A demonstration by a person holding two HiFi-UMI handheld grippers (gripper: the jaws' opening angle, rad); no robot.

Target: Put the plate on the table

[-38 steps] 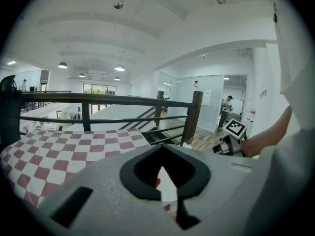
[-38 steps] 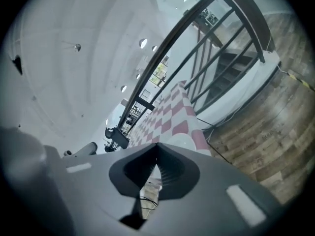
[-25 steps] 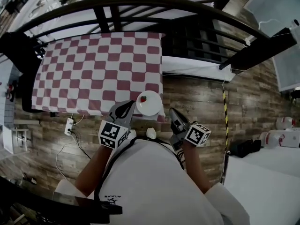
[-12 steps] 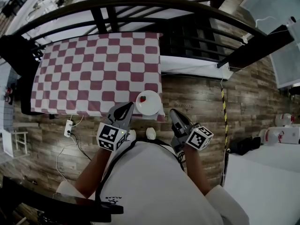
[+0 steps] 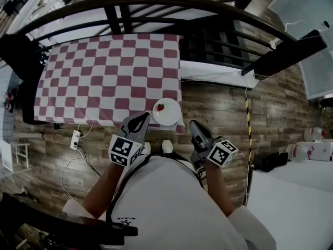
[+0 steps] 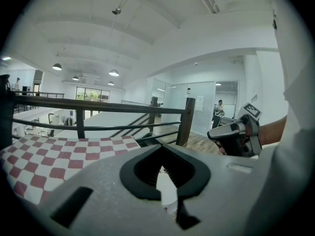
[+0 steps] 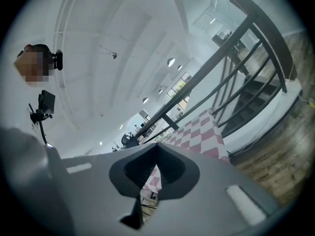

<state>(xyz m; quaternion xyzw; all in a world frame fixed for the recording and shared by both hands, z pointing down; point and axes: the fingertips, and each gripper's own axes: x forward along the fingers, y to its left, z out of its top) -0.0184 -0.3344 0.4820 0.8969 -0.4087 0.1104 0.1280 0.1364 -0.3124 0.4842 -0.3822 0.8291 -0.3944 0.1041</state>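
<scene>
One white power strip [image 5: 76, 138] is seen at the far left, lying on the wooden floor [image 5: 218, 100] just off the table's near left corner, with thin cables trailing from it. The table [image 5: 93, 72] is covered by a red and white checked cloth, and a dark railing [image 5: 156, 1] is curved round its far edge.

The left gripper [image 5: 140, 119] is held just off the near edge of the table, towards the near right corner, pointing at the table. Its jaws are seen pressed together at the tips in the left gripper view [image 6: 160, 147], and nothing is clamped between them.

The plate [image 5: 169, 114] is set on the table at the near right corner, its rim reaching the near edge. It is white and round, and a small red thing [image 5: 161, 107] is lying on it, left of its middle. The plate is just to the right of the left gripper's tips and is touched by neither gripper. A small white thing [image 5: 166, 147] is seen on the floor below the plate, between the two grippers.

The right gripper [image 5: 193, 124] is held off the table's near right corner, over the floor. Its jaws are likewise closed together and empty [image 7: 157, 146]. A yellow and black striped tape [image 5: 249, 121] is run along the floor further right.
</scene>
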